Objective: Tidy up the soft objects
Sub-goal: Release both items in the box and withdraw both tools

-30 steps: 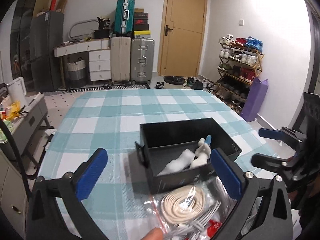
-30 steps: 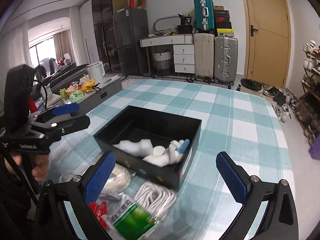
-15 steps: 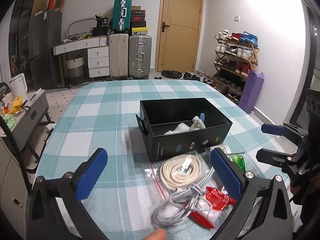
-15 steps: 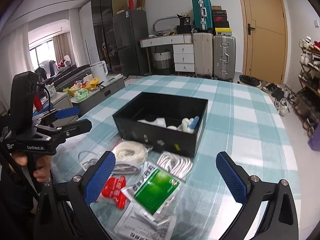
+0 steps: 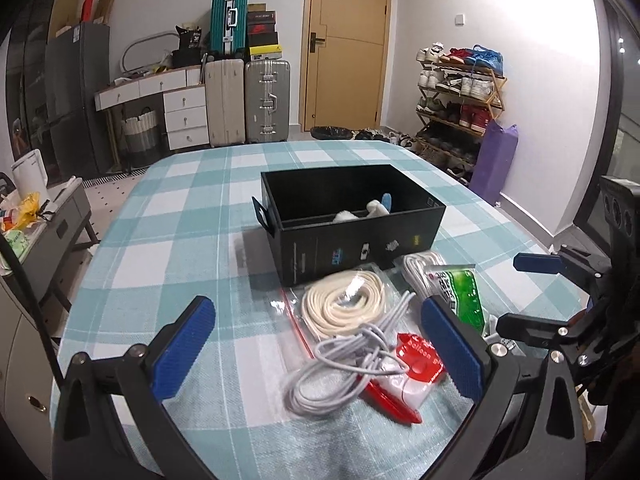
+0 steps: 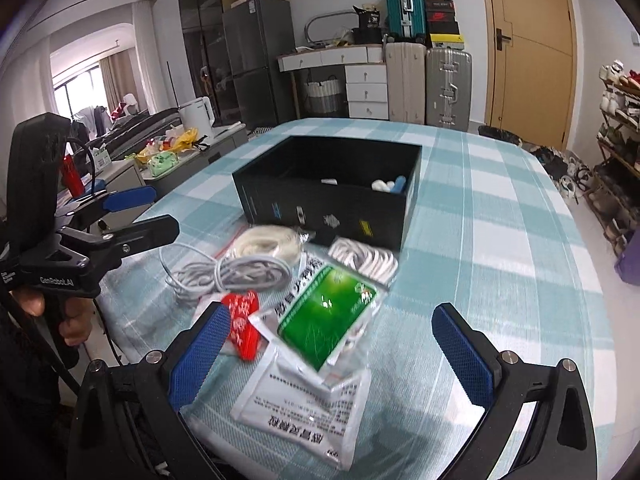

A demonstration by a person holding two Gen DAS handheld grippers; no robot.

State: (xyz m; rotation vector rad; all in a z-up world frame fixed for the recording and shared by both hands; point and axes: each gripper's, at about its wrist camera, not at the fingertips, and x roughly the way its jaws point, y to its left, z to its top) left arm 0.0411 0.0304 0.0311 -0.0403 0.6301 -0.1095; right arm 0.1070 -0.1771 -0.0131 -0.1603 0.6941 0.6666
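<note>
A black open box stands mid-table with white soft items and a blue piece inside. In front of it lie a bagged cream rope coil, a grey cable bundle, a red packet, a green packet, a white cord bundle and a white sachet. My left gripper is open above the cable. My right gripper is open above the packets. Both are empty.
The table has a teal checked cloth. Suitcases, drawers and a door stand at the far wall. A shoe rack is at the right. A low cabinet with clutter stands off the table's left side.
Both grippers have pulled back from the box toward the table's near edge. The pile of packets and cables in front of the box has come fully into view.
</note>
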